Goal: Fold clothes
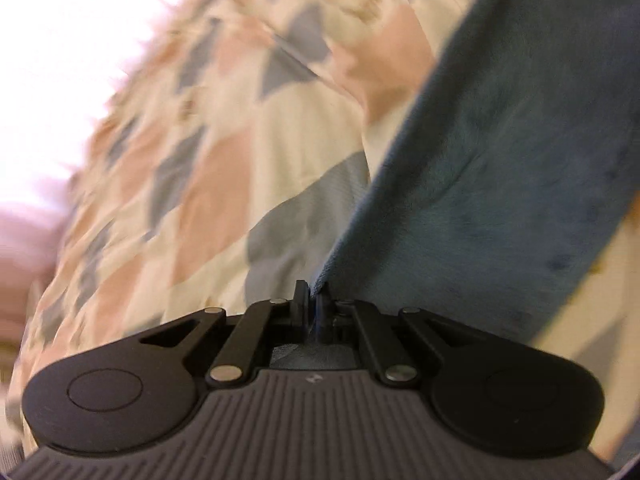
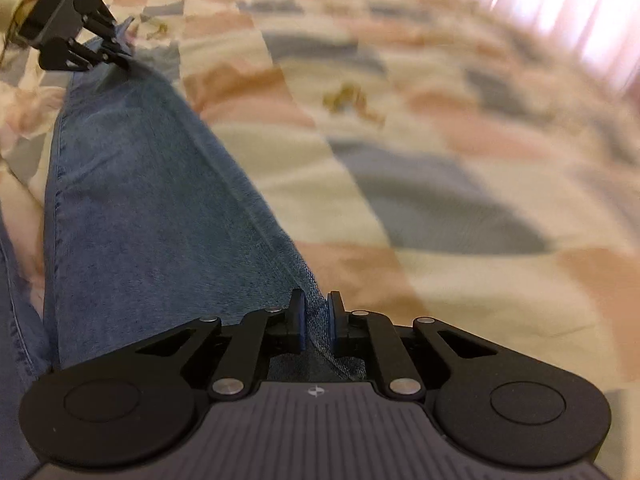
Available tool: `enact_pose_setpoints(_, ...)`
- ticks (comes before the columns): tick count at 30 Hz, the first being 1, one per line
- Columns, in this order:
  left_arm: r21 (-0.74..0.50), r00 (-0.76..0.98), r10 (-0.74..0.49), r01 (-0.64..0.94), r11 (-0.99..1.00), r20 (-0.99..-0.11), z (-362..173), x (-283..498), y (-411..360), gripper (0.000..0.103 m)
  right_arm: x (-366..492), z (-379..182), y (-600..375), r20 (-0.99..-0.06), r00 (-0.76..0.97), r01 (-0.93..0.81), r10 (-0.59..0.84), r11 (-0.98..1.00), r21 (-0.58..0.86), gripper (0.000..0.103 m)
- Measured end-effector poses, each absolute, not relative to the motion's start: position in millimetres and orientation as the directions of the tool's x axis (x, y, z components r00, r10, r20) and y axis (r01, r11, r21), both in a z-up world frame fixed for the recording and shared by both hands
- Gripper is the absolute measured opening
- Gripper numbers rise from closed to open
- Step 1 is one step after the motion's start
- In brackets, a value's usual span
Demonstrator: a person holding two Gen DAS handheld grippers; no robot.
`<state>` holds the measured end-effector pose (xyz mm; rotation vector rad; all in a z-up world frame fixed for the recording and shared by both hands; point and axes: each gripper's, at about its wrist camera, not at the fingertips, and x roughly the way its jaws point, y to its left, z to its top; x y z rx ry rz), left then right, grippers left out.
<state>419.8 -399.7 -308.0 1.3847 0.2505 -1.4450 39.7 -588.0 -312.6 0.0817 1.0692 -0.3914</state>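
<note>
Two wrist cameras, both smeared by motion blur. In the left wrist view, much of the backdrop is hard to read: the upper left is blown out to white glare, and a pinkish blur at the left edge cannot be identified. The left gripper (image 1: 314,294) is clamped on the edge of a pair of blue jeans (image 1: 500,152), its jaws pressed together with only a thin sliver of denim between them. The denim runs up and to the right from the grip as one broad, taut band, its far end cut off by the frame's top corner. Beneath it lies a patchwork bedspread (image 1: 224,152) in cream, peach and grey-blue blocks, streaked by blur.

In the right wrist view, the right gripper (image 2: 316,312) pinches a thicker fold of the jeans (image 2: 152,200), the jaws set slightly apart with denim filling the gap. The fabric stretches away to the upper left, where the left gripper (image 2: 120,54) holds its other end; a side seam shows along the leg. More denim hangs at the lower left, cut off by the frame. The bedspread (image 2: 440,160) fills the right side, its pattern blurred. Pale pink curtains (image 2: 560,8), backlit and overexposed, hang beyond it at upper right.
</note>
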Motion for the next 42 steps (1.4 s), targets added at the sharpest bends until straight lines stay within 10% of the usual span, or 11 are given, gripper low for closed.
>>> enact_pose_setpoints(8,0.487,0.316,-0.536,0.848,-0.211,-0.783,-246.2,350.5,-228.0,0.002,-9.2,-233.3,-405.2,-0.716,0.453,0.402,-0.532,0.838,-0.368,0.004)
enact_pose_setpoints(15,0.314,0.253,-0.305,0.935,-0.168,-0.918,-309.2,305.7,-108.8,0.006,-44.4,-274.9,-252.5,-0.819,0.306,0.495,-0.485,0.816,-0.298,0.003)
enact_pose_setpoints(22,0.109,0.122,-0.259,0.992,0.064,-0.958,-311.6,301.4,-83.9,0.015,-87.0,-326.5,-223.5,-0.923,0.248,0.768,-0.295,0.640,0.001,0.022)
enact_pose_setpoints(27,0.013,0.069,-0.345,0.987,0.161,-0.936,-300.9,272.4,-97.9,0.017,-179.1,-310.2,-261.2,-0.820,0.374,0.923,-0.434,0.090,0.373,0.032)
enact_pose_setpoints(33,0.069,0.046,-0.436,0.997,-0.037,-0.899,-308.7,206.5,-111.9,0.026,-263.8,-333.6,-289.1,-0.748,0.327,0.774,-0.578,-0.291,0.563,0.036)
enact_pose_setpoints(42,0.501,0.206,-0.537,0.714,-0.489,-0.818,-365.3,131.2,-96.3,0.032,-292.5,-362.1,-302.4,-0.732,0.347,0.690,-0.587,-0.368,0.623,0.043)
